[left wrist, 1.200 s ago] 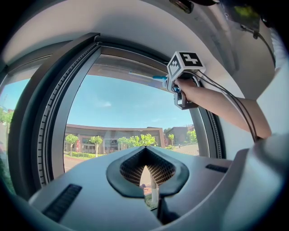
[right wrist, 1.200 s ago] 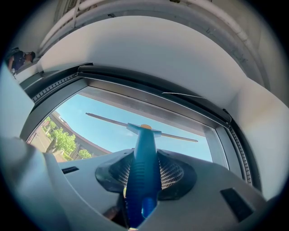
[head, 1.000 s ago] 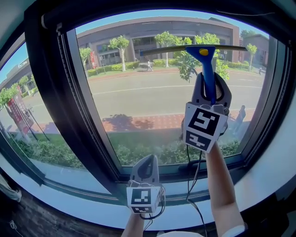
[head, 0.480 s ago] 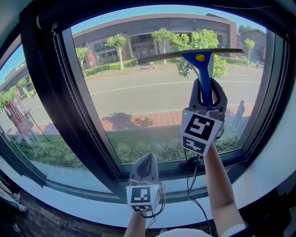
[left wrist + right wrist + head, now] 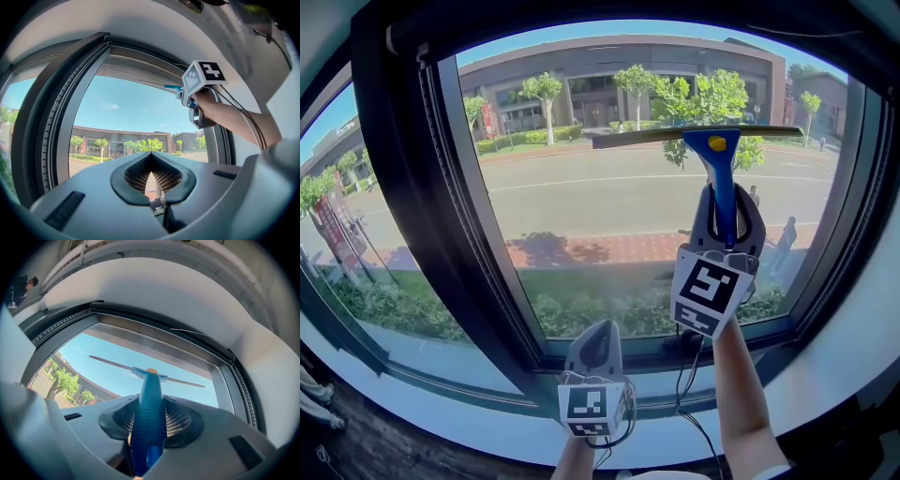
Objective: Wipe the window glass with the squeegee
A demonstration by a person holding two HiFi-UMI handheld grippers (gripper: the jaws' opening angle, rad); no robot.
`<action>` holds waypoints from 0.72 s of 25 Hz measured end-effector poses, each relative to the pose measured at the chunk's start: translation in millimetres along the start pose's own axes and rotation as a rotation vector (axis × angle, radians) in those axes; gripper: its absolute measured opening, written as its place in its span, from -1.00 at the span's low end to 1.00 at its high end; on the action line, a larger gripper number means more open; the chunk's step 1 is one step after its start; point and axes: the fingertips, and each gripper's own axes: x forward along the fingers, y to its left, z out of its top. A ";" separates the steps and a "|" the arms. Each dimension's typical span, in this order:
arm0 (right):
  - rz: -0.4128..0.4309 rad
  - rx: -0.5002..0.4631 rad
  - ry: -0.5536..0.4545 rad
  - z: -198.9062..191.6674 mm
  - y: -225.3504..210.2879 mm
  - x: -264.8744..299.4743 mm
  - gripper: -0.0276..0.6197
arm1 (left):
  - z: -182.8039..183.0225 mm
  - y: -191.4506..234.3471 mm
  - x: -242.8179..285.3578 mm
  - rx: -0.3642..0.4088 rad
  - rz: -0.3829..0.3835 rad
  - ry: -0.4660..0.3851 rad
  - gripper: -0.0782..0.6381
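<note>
A sunny street (image 5: 609, 192) shows through the glass (image 5: 553, 112). The squeegee (image 5: 718, 155), squeezed in the right gripper (image 5: 724, 211), slid down a bit (wiping goes on); left gripper (image 5: 597, 330) closed, empty.

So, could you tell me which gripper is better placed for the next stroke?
Right: the right gripper is shut on the squeegee handle, blade at the window glass. The left gripper hangs low, shut, empty.

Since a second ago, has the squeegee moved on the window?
Yes. The squeegee, held in the right gripper, has slid down, toward the bottom of the window frame.
</note>
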 end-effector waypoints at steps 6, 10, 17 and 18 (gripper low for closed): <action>0.001 0.018 0.008 -6.3 2.2 -6.4 -0.49 | -1.1 1.9 -0.5 -0.001 0.005 0.000 -0.77; 0.001 0.019 0.016 -12.1 2.8 -10.6 -0.49 | -1.7 1.9 -1.2 0.000 0.007 0.003 -0.77; 0.001 0.029 0.050 -30.3 1.5 -22.4 -0.49 | -7.2 0.5 -4.0 0.011 0.006 0.022 -0.77; 0.001 0.031 0.055 -32.6 1.3 -24.1 -0.49 | -7.4 0.1 -4.3 0.011 0.005 0.022 -0.77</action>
